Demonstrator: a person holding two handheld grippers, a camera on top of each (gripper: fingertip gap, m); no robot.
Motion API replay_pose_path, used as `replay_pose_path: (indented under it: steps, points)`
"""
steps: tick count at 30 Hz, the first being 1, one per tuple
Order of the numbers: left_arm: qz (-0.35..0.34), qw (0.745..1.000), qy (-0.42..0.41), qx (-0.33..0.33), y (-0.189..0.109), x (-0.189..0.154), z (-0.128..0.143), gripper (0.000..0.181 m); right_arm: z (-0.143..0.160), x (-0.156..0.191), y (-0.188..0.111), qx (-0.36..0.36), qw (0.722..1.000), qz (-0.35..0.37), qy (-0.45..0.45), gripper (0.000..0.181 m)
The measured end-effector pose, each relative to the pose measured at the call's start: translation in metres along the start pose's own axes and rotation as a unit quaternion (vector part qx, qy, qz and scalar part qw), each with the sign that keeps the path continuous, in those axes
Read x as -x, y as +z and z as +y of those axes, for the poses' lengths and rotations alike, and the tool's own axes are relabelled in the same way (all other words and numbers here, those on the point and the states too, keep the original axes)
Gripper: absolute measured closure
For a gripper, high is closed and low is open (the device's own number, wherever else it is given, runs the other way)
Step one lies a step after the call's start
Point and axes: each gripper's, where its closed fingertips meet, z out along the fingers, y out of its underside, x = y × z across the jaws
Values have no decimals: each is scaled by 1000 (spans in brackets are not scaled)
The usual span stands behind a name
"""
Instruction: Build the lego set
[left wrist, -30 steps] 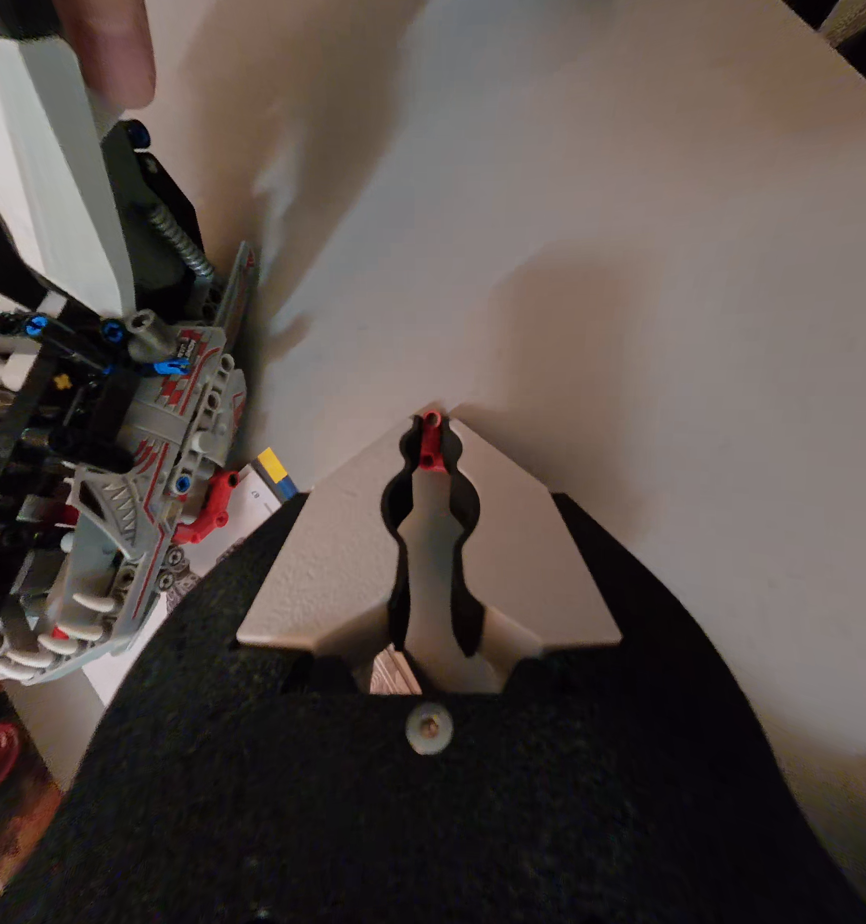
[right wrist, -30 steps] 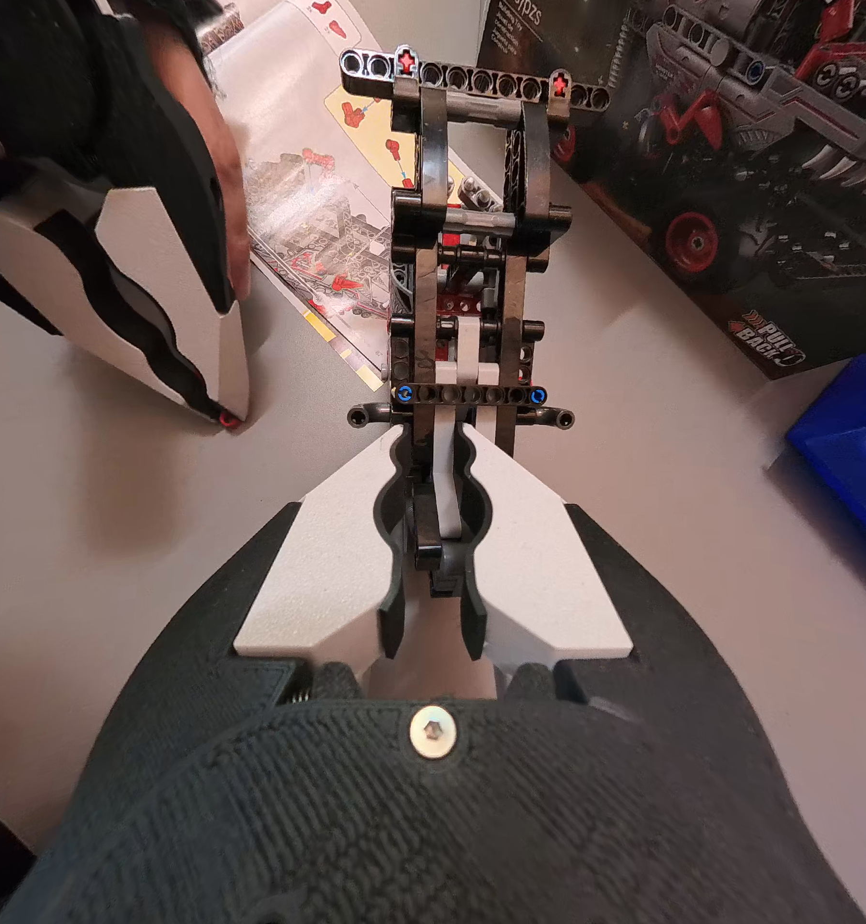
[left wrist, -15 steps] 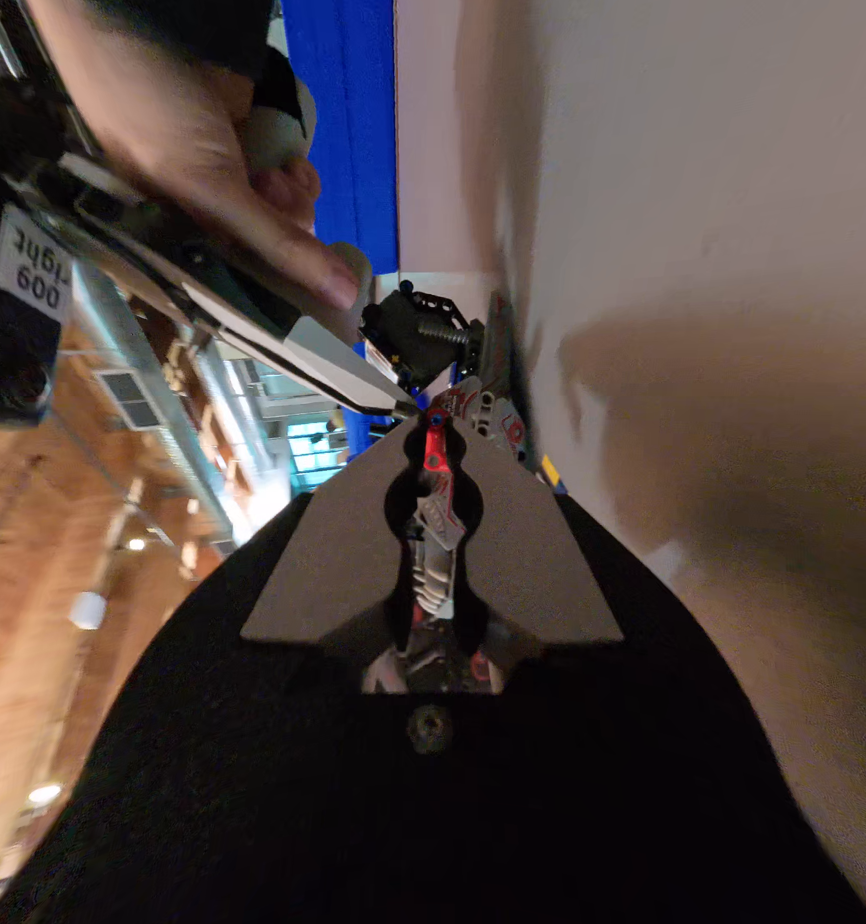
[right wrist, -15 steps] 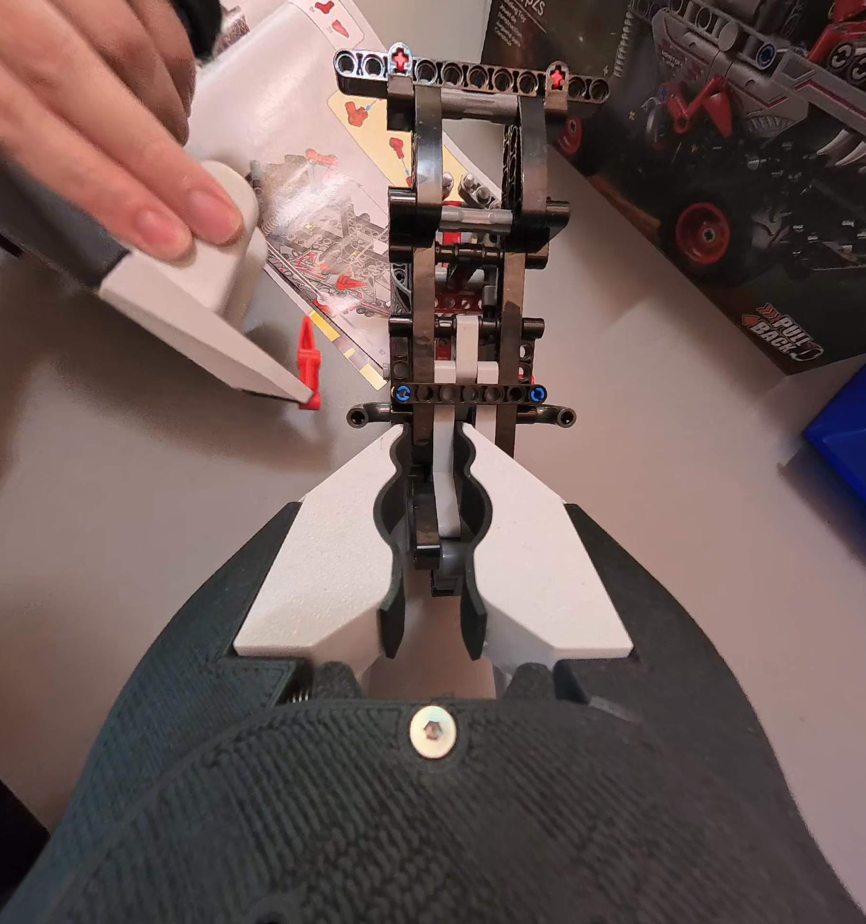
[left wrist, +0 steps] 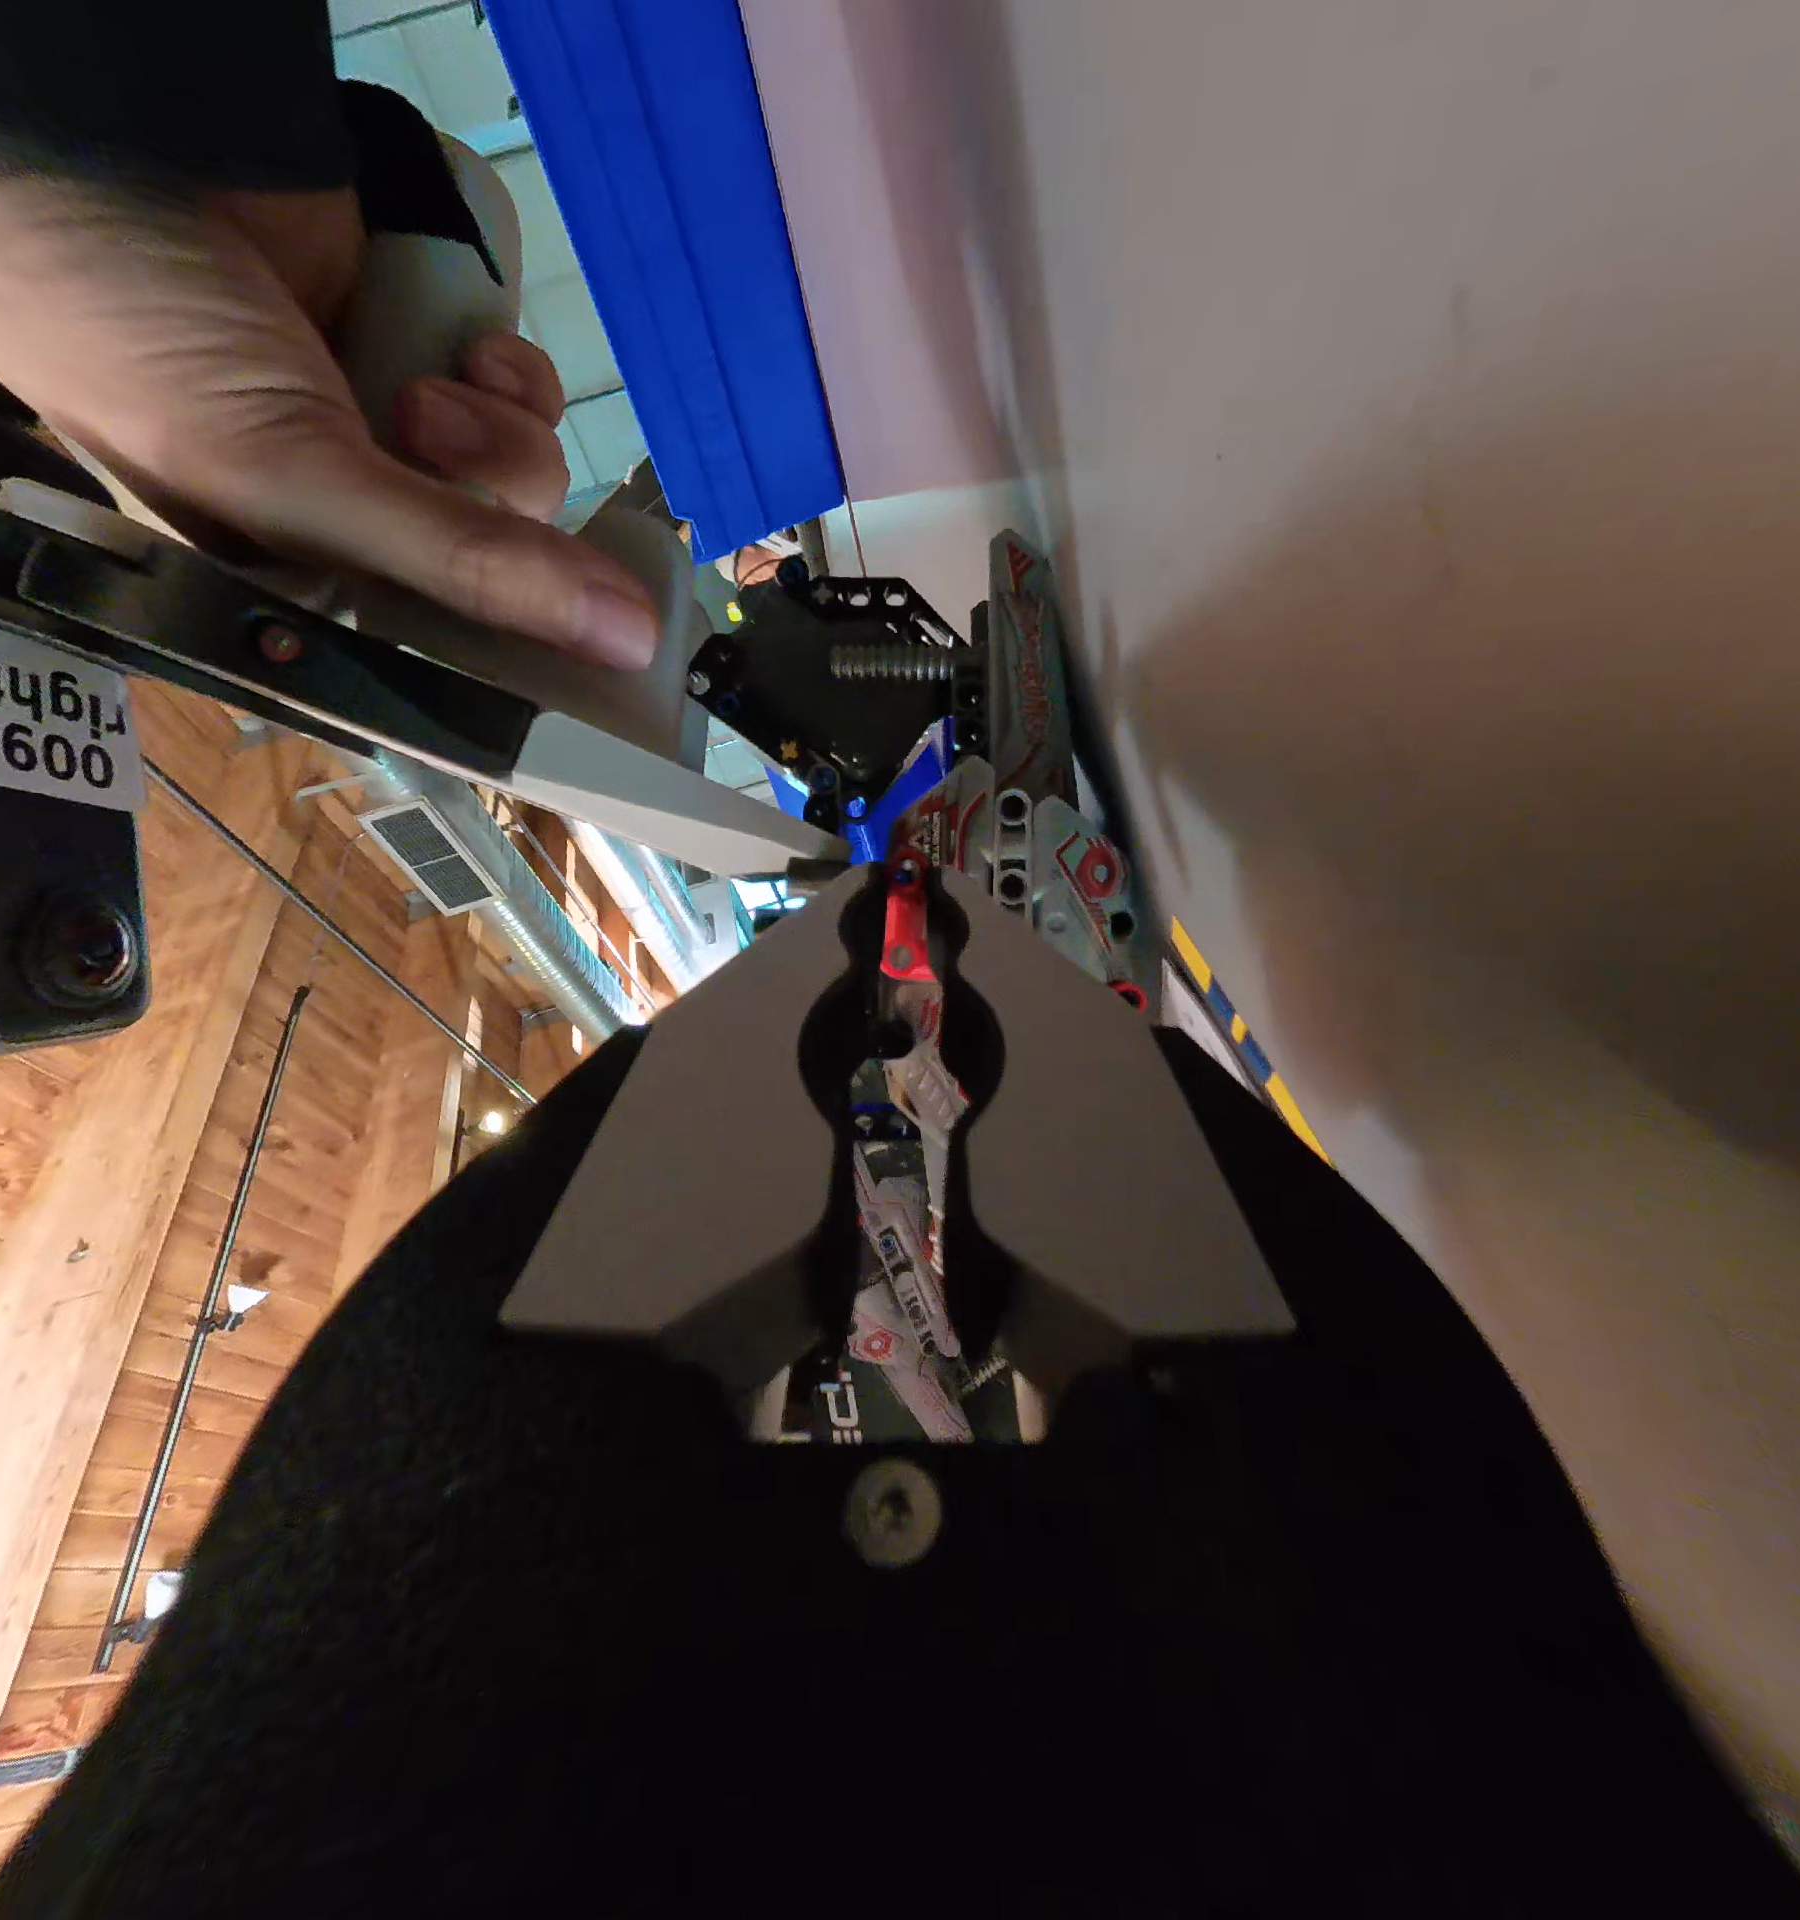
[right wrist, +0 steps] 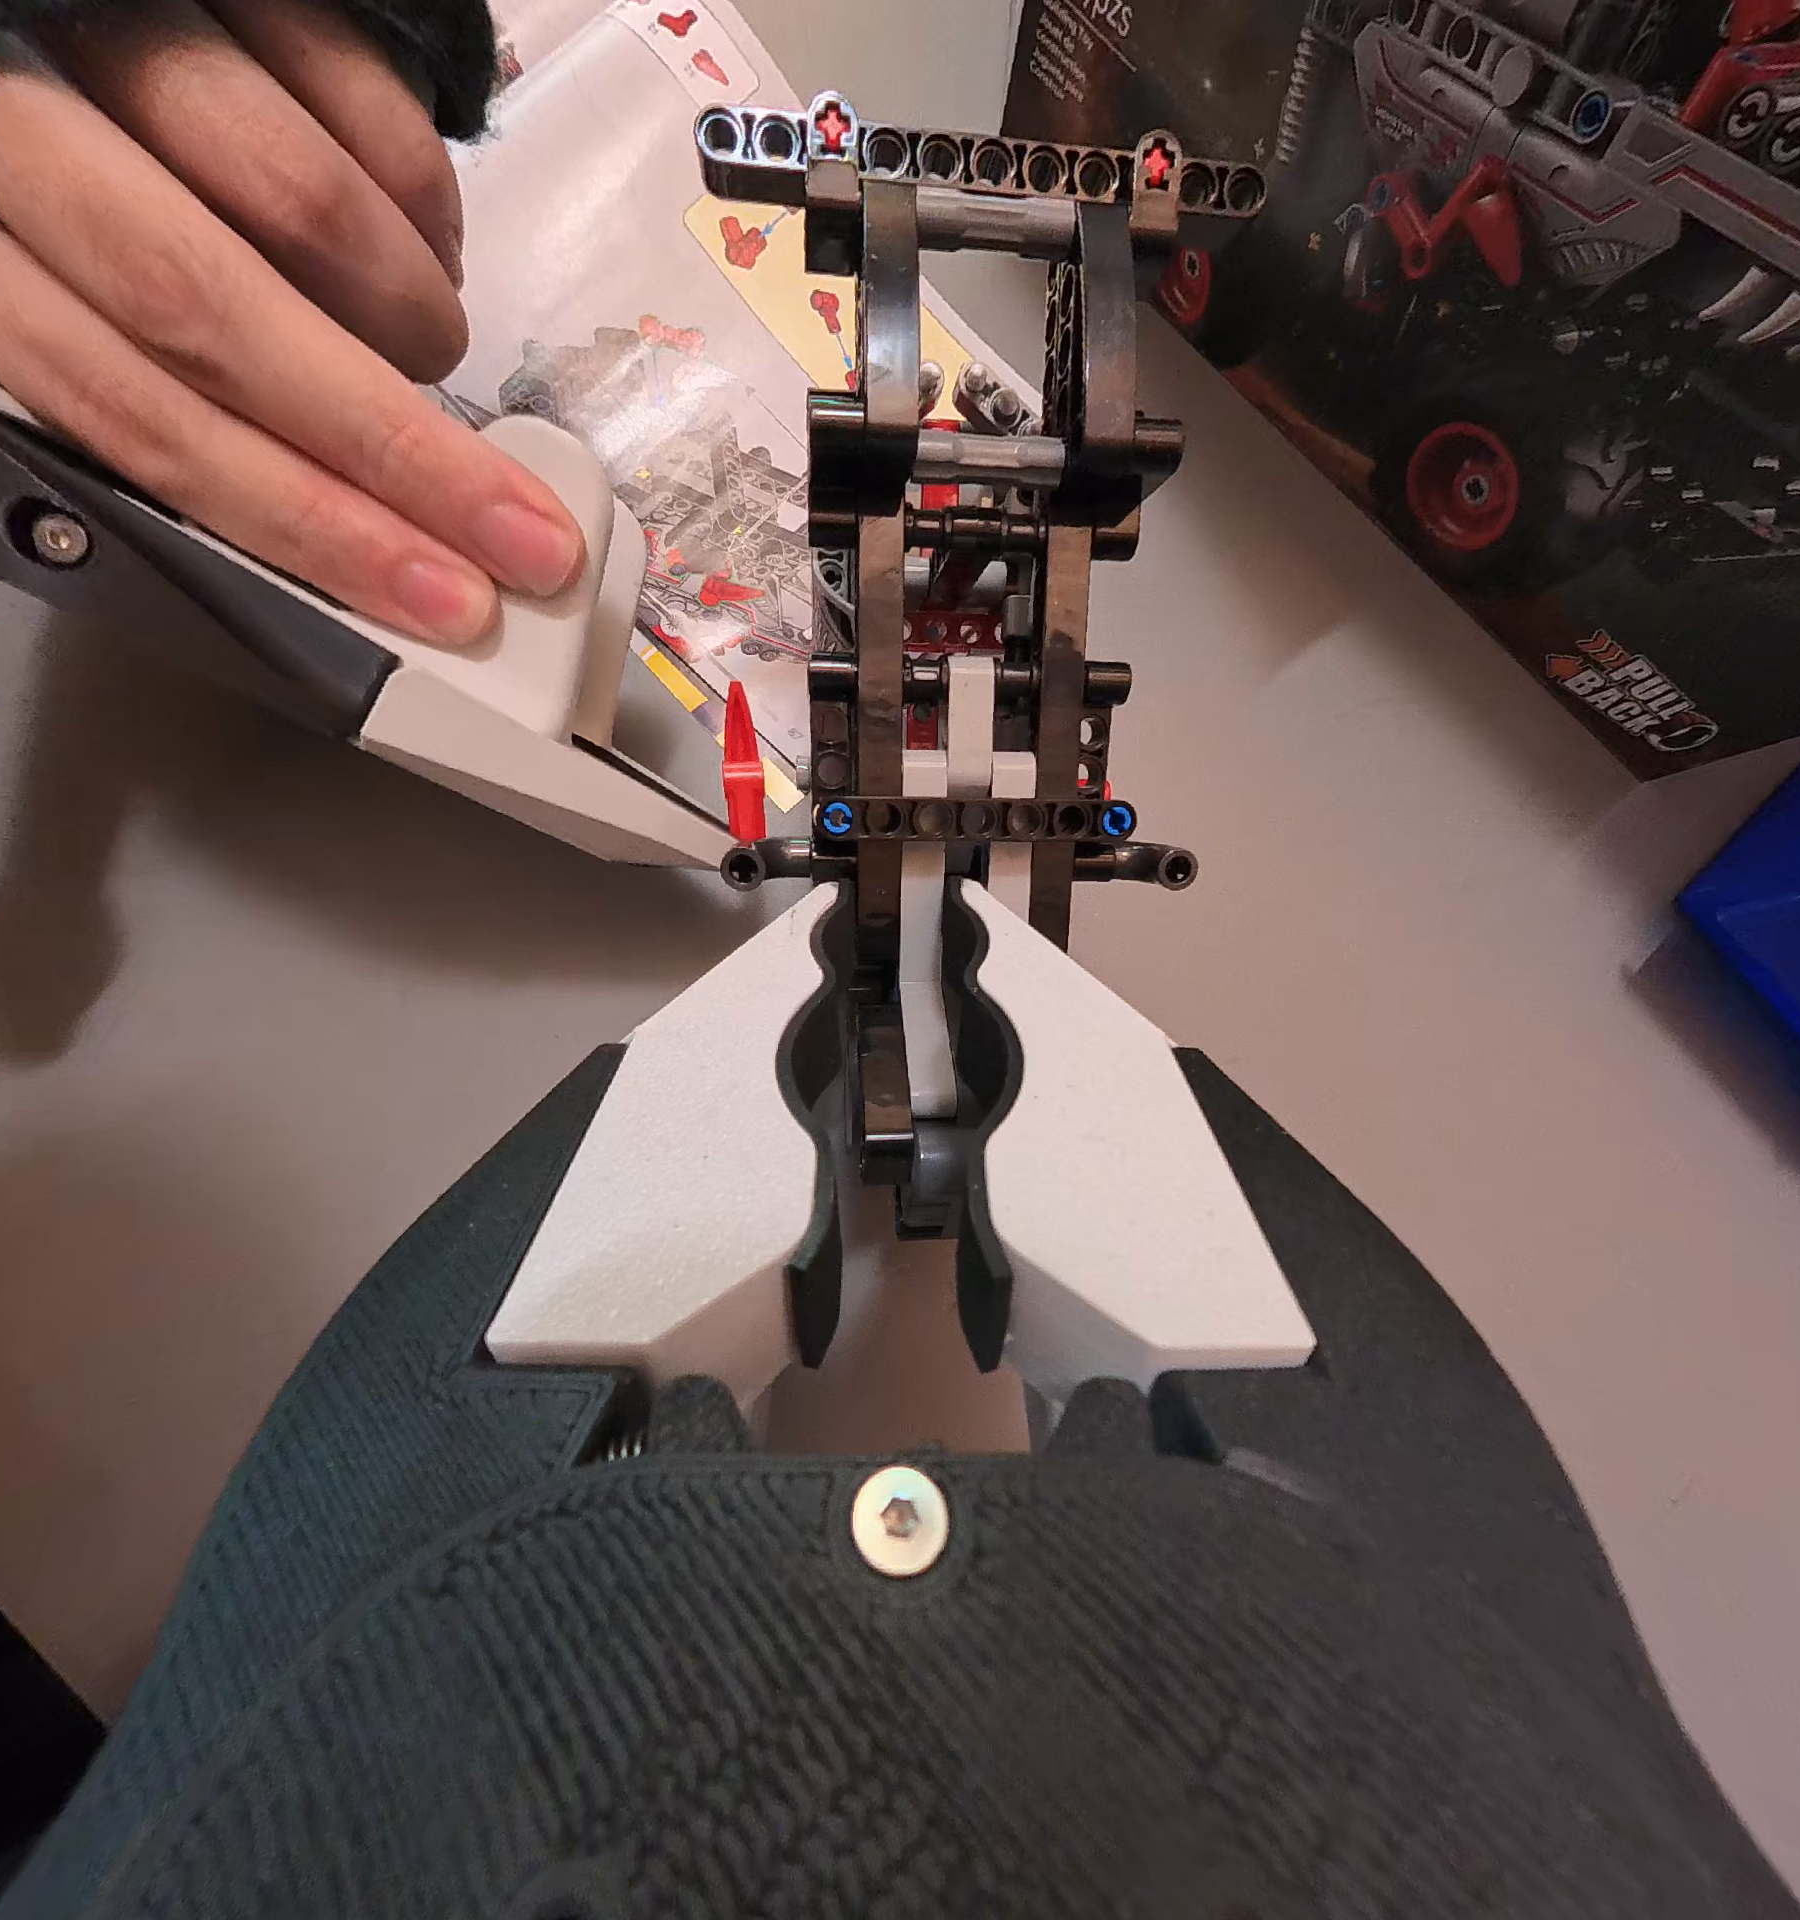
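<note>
My right gripper [right wrist: 901, 894] is shut on the rear of the black and grey lego model [right wrist: 963, 488] and holds it upright over the table. My left gripper [right wrist: 719, 842] comes in from the left, shut on a small red piece [right wrist: 740, 769]. Its tip sits right at the model's left side, beside the black stub under the blue pin. In the left wrist view my left gripper [left wrist: 901, 878] pinches the red piece [left wrist: 906, 925] against the model's grey printed panels [left wrist: 1021, 831]. The right gripper [left wrist: 813, 847] reaches in from the left.
An open instruction booklet [right wrist: 605, 312] lies behind the model. The set's box [right wrist: 1550, 364] with a truck picture stands at the back right. A blue bin [right wrist: 1789, 935] is at the right edge. A hand [right wrist: 200, 312] holds the left gripper. The table [right wrist: 1343, 935] is pale. The grippers are tip to tip, or close to it.
My left gripper has turned and carried the red piece rightward, from the table up to the model's left side. The right gripper and the model have stayed still.
</note>
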Motion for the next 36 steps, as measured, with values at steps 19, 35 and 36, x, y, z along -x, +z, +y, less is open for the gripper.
replay_pose_path:
  steps: [19, 35, 36]
  points:
    - [-8, 1000, 20, 22, -4, 2, 1, 178, 0, -1, 0, -1, 1000, -3, 0, 166]
    - [-22, 998, -55, -11, -6, 3, -1, 178, 0, -2, 0, 1, 1000, -6, 7, 166]
    - [-24, 998, -47, -13, -7, 4, -3, 178, 0, -2, 0, 0, 1000, -6, 8, 166]
